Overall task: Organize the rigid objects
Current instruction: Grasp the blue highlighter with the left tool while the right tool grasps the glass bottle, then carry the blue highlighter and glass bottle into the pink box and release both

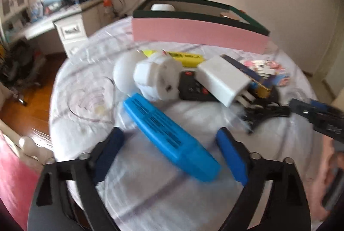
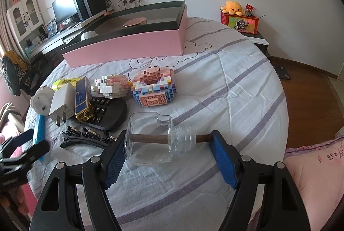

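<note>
Item, left gripper (image 1: 172, 153): we find its blue pads (image 1: 232, 157) spread, with the long blue plastic case (image 1: 169, 136) lying slantwise between them on the striped white bedsheet (image 1: 90, 71); we see no pad pressing on it.

Item, right gripper (image 2: 169, 157): pads (image 2: 223, 162) pinching endwise a clear glass bottle (image 2: 154, 140) holding a brown stick, laid on its side just above the sheet.

Left view alone: white round plug adapter (image 1: 157, 78) face-on, blurred throughout.

Right view alone: pastel brick-built doughnut (image 2: 153, 85) and the pink open box (image 2: 129, 50) seen from above, with a round pinkish disc (image 2: 134, 22) inside.

Both views: white charger (image 2: 61, 105), black hair clips (image 2: 86, 138).

Hard to read: the case's printed lettering.
</note>
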Action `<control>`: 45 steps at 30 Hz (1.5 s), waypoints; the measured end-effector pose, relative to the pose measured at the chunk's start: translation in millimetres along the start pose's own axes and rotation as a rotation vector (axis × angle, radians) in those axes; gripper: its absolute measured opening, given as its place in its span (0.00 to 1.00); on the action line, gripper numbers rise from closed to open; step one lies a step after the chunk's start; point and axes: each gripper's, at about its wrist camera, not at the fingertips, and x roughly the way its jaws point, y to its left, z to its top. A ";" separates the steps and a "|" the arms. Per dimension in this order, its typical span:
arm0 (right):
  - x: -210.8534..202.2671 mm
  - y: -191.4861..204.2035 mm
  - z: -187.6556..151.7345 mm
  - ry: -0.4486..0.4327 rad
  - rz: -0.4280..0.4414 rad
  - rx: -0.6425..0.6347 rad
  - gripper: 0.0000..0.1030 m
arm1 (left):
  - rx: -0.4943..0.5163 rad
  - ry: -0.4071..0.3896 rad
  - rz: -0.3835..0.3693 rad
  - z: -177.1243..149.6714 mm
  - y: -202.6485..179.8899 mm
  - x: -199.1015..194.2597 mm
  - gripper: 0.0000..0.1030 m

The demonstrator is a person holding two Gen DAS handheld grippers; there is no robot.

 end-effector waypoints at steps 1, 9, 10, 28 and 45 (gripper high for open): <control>-0.3 0.4 0.0 0.000 -0.002 -0.003 0.74 | 0.010 -0.003 0.002 0.0 0.3 -0.3 0.72; -4.5 -1.6 -2.3 -0.001 0.015 -0.006 0.74 | 0.063 -0.001 -0.049 -17.6 24.4 -21.9 0.31; -4.9 -1.0 -2.8 0.000 0.015 -0.007 0.74 | 0.055 -0.002 -0.053 -17.8 28.2 -23.8 0.31; -8.8 5.5 -1.7 -0.008 -0.014 -0.014 0.73 | 0.106 -0.043 -0.081 -4.3 21.6 -16.8 0.26; -56.1 28.8 31.3 -0.131 -0.001 -0.072 0.73 | 0.179 -0.162 -0.152 33.6 2.5 -65.0 0.26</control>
